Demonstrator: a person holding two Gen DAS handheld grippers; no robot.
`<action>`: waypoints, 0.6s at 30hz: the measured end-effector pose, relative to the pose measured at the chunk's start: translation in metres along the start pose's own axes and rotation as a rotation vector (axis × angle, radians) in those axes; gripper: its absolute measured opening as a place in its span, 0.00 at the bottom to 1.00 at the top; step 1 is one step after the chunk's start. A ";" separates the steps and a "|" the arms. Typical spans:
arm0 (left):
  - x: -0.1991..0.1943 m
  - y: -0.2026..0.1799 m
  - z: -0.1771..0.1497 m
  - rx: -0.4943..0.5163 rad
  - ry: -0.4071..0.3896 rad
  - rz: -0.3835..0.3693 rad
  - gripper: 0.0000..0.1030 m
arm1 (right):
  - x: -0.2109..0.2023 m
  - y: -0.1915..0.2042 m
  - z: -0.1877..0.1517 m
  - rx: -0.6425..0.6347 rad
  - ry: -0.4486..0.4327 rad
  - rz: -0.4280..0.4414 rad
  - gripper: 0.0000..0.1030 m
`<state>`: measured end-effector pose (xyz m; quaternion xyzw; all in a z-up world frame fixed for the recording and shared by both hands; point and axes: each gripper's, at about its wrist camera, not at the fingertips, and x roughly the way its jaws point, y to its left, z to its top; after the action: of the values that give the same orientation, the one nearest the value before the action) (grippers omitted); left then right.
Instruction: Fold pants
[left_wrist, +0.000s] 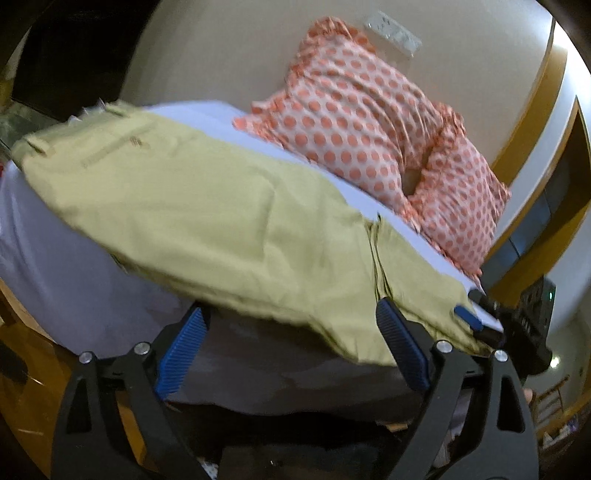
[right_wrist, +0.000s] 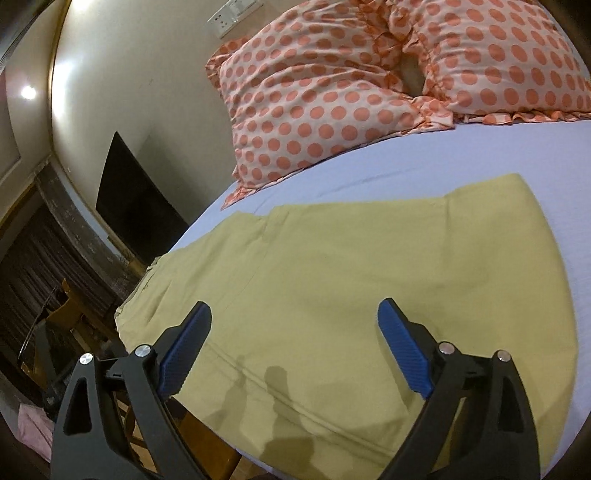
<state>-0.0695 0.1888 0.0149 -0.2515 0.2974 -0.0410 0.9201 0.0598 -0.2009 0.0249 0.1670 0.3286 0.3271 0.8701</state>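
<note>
Your right hand-held gripper (right_wrist: 293, 345) hangs spread wide over the near part of the pants (right_wrist: 351, 280), gripping nothing — its blue pads sit above the olive cloth, casting shadows on it. Your left hand-held gripper (left_wrist: 291, 349) is likewise spread and empty, poised at the near edge of the same pants (left_wrist: 207, 210), which droop slightly over the side of the bed (left_wrist: 55, 236). The pants lie flat on the lavender sheet with their long axis running across in front of you: the waistband end points off to the left in both views, the other end off to the right, where the left wrist view shows what seems to be your right gripper (left_wrist: 476, 325) at the cloth's corner. So the cloth lies straight ahead of and below both tools, the spotted pillows (right_wrist: 332, 92) well beyond it. Judging by this, the next fold likely runs along that long axis — each gripper taking its own near edge.
</note>
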 end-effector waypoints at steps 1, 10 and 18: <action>0.000 0.002 0.004 -0.011 -0.005 -0.001 0.88 | 0.001 0.000 0.000 0.002 0.002 0.001 0.91; -0.008 0.038 0.023 -0.216 -0.062 -0.023 0.83 | -0.001 -0.003 -0.003 0.011 0.003 0.010 0.91; -0.029 0.100 0.043 -0.389 -0.136 0.093 0.83 | 0.003 -0.004 -0.003 0.013 0.008 0.012 0.91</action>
<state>-0.0761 0.3014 0.0109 -0.4125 0.2484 0.0764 0.8731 0.0611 -0.2016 0.0190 0.1732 0.3330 0.3310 0.8658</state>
